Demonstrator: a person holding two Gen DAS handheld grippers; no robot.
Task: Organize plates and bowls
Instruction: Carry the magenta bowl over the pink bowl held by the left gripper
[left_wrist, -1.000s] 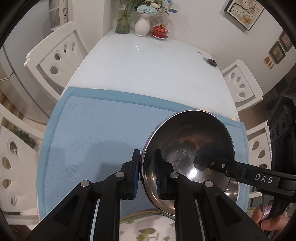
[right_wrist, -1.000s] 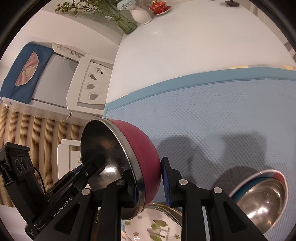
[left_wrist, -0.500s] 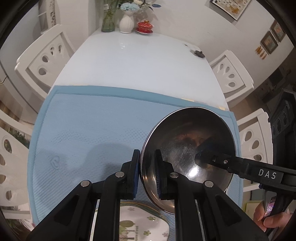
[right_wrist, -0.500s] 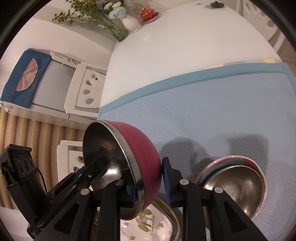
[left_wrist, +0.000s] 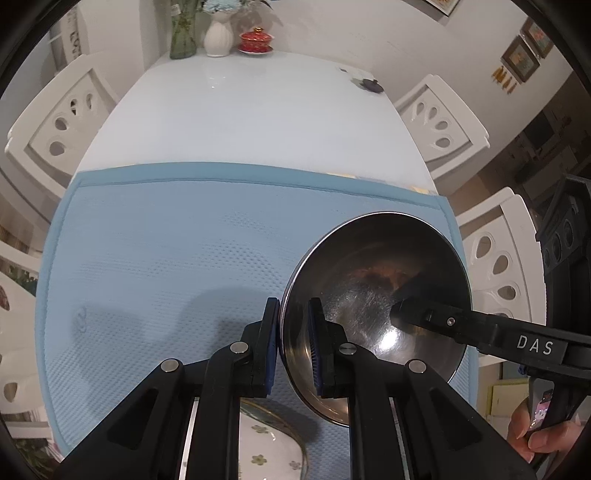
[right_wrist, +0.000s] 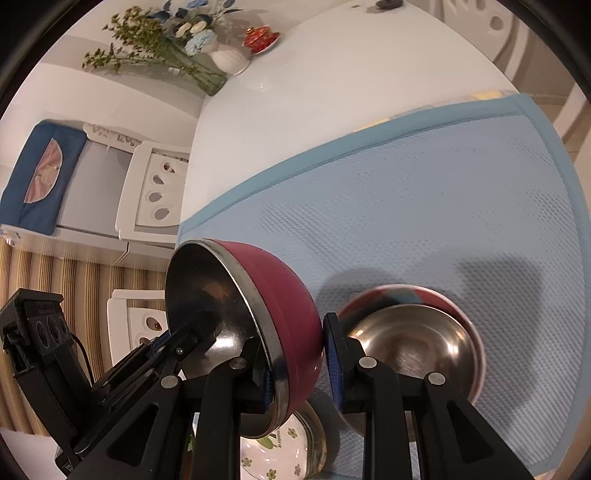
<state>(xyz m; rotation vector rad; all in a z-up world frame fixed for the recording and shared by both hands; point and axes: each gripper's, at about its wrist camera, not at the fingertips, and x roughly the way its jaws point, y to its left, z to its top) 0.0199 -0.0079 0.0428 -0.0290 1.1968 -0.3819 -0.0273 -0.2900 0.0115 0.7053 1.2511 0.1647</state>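
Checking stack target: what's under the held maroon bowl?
Below the maroon bowl lies a floral plate on the blue mat; most of the plate is covered.

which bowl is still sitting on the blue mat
The pink-and-blue rimmed steel bowl at the right; the maroon bowl is tilted, clamped by both tools.

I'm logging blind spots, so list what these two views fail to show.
- Floral plate: both views, mostly hidden by the fingers and cut by the bottom edge.
- Second bowl on the mat: right wrist view, outer colours blurred, near side hidden by the right gripper.
- Red bowl's exterior: unseen in left wrist view.
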